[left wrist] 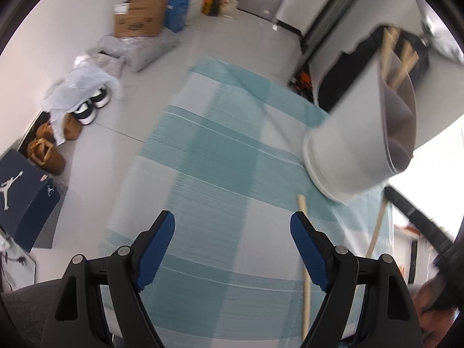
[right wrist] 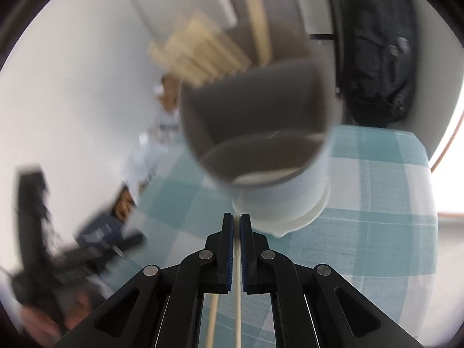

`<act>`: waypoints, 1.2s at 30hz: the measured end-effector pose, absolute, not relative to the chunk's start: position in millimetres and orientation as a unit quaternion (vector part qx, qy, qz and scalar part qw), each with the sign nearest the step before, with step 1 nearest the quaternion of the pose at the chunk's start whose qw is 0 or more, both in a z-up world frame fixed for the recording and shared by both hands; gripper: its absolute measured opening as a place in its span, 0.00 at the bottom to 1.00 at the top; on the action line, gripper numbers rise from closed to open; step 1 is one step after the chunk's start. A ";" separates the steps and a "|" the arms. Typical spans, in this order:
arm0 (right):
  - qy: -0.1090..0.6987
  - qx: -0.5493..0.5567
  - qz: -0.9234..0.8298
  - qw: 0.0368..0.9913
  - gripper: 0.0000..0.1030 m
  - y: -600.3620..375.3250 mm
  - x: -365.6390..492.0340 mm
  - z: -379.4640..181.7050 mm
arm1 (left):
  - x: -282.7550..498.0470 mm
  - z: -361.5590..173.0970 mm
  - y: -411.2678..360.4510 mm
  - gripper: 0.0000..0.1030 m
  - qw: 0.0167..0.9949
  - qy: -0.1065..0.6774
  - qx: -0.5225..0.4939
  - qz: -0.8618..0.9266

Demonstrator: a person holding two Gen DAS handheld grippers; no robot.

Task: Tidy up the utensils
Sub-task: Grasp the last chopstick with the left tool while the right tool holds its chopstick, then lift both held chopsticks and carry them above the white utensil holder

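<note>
Right gripper (right wrist: 236, 217) clamped on a thin wooden stick (right wrist: 237, 290), grey utensil holder (right wrist: 290, 197) ahead, wooden utensils (right wrist: 203, 55) inside, checked tablecloth (right wrist: 377, 203) beneath.

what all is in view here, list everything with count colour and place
utensil holder: one, white outside and grey inside with dividers, on the far right of the table
wooden utensils in holder: several, pale wood, sticking out of the holder's top
thin wooden stick: one, pale, clamped between the right gripper's pads
loose wooden utensils: two, pale wood, lying on the cloth near the right pad of the left gripper
tablecloth: one, teal and white check, covers the table
cardboard boxes: a few, brown and blue, on the floor by the far wall
shoe box: one, navy, floor at left
backpack: one, black, beyond the table
left gripper: black with blue pads, open, nothing between
right gripper: black, shut on the stick
</note>
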State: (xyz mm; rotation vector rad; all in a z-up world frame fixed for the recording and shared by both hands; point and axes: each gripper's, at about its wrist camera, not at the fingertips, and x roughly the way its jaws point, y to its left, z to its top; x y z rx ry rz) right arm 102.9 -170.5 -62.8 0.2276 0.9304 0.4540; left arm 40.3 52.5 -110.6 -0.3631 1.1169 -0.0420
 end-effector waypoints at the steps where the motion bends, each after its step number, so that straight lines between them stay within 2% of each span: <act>1: 0.433 0.138 0.218 0.864 0.03 -181.6 102.6 -59.8 | 41.3 -111.6 45.9 0.76 0.831 0.531 -0.162 -0.026; 9: 0.402 0.259 0.205 0.854 0.03 -256.1 90.7 -65.9 | 51.9 -120.4 6.4 0.76 0.826 0.554 -0.091 -0.055; 16: 0.397 0.360 0.184 0.824 0.03 -323.5 85.7 -92.9 | 62.8 -126.9 -12.9 0.76 0.821 0.566 -0.057 -0.044; 19: 0.405 0.391 0.176 0.807 0.03 -335.9 88.3 -102.3 | 65.6 -130.1 -17.2 0.63 0.819 0.571 -0.053 -0.039; 24: 0.398 0.387 0.183 0.811 0.03 -342.4 88.2 -98.3 | 65.4 -131.1 -24.4 0.54 0.827 0.561 -0.016 -0.019; 27: 0.393 0.385 0.186 0.814 0.03 -344.6 85.4 -96.2 | 62.9 -131.0 -27.9 0.40 0.833 0.553 -0.003 -0.015; 29: 0.393 0.389 0.186 0.812 0.03 -347.1 83.7 -96.1 | 60.3 -130.4 -28.3 0.17 0.837 0.547 -0.003 -0.017; 30: 0.394 0.393 0.186 0.810 0.03 -348.1 83.8 -97.0 | 61.3 -130.2 -31.2 0.13 0.837 0.547 -0.002 -0.020; 31: 0.394 0.396 0.186 0.809 0.03 -348.4 84.2 -97.6 | 60.2 -129.8 -32.5 0.06 0.837 0.547 0.000 -0.027; 36: 0.387 0.394 0.193 0.811 0.04 -345.3 85.8 -95.5 | 57.6 -128.9 -37.4 0.03 0.833 0.551 0.002 -0.058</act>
